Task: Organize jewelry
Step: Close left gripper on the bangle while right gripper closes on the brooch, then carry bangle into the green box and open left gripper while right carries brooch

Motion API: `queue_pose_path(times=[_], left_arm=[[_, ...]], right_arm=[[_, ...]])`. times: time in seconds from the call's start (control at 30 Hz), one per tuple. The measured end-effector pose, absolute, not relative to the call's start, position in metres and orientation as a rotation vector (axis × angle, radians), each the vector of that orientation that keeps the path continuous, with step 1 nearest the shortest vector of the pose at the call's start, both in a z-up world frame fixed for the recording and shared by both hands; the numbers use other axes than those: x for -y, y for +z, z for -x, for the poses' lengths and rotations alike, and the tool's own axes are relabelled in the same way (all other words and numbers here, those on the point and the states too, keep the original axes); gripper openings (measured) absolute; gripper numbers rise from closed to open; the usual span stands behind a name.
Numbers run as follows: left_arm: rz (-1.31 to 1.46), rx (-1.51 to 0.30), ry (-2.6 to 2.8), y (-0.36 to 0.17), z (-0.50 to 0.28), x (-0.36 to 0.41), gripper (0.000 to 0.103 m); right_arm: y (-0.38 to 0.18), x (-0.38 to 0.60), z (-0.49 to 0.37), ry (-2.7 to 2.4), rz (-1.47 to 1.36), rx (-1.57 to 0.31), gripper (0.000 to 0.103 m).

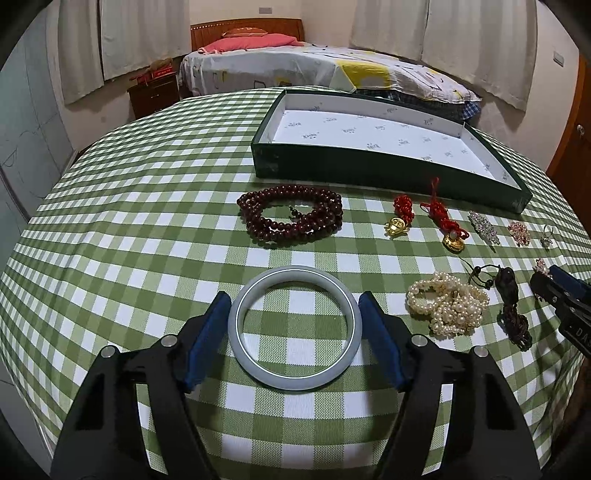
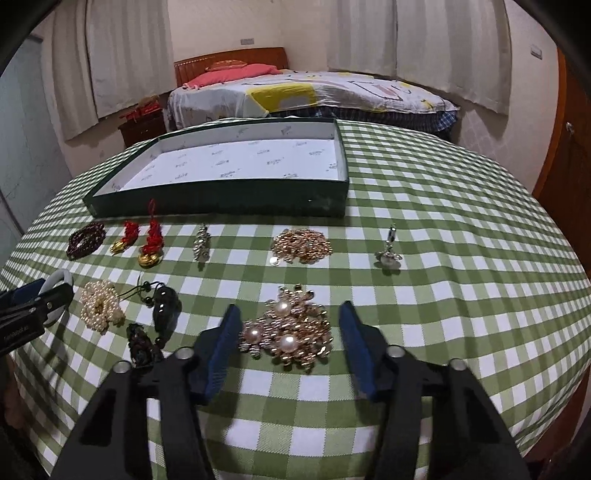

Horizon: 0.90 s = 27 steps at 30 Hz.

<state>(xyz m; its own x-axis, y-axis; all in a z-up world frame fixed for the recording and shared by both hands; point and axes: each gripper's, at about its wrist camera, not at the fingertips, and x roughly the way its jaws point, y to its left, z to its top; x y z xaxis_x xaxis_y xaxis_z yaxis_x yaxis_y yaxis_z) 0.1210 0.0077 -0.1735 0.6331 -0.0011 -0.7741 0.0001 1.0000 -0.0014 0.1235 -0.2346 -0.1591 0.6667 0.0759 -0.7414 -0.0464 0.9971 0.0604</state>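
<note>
The left gripper [image 1: 293, 338] is spread wide around the pale grey-green jade bangle [image 1: 294, 328], which lies flat near the table's [image 1: 147, 206] front edge. The right gripper [image 2: 288, 341] is likewise spread around the gold pearl-set brooch [image 2: 290, 334]. The dark green shallow box [image 2: 221, 201] near the far edge has a white printed lining; its lettering is too small to read.

1. In front of you, a tabletop [image 1: 147, 206] is covered by a green and white checked cloth.
2. Beyond its far edge you see a bed [image 1: 258, 66] with a white patterned cover bearing a yellow patch.
3. A pink pillow [image 1: 251, 41] lies at the wooden headboard [image 1: 207, 31].
4. A dark wooden nightstand [image 1: 153, 94] stands beside the bed.
5. Pale curtains [image 1: 144, 33] hang along the walls.
</note>
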Motion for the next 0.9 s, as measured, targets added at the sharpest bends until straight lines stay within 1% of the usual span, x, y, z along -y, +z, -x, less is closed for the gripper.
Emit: queue_pose_path(times=[0.03,0.07,0.1,0.6,0.9], left_arm=[[0.001,-0.886,-0.001,-0.173,-0.121,-0.008,0.069],[0.002,-0.885,-0.001,-0.174,-0.121,-0.008,0.069],[0.002,-0.885,-0.001,-0.174,-0.121,-0.008,0.069],[0.019,-0.866,0.006,-0.166,-0.115,-0.009,0.069],[0.018,-0.753,-0.01,-0.125,-0.113,-0.003,0.069]], right_arm=[[-0.159,0.234,-0.123,0.074,-0.037,-0.839,0.041],[-0.158,0.234,-0.122,0.088,-0.044,-0.837,0.034],[-0.158,0.234,-0.122,0.101,-0.058,-0.837,0.029],[-0.15,0.239,-0.118,0.104,-0.079,-0.816,0.028],[-0.12,0.241,-0.123,0.113,-0.09,-0.739,0.028]])
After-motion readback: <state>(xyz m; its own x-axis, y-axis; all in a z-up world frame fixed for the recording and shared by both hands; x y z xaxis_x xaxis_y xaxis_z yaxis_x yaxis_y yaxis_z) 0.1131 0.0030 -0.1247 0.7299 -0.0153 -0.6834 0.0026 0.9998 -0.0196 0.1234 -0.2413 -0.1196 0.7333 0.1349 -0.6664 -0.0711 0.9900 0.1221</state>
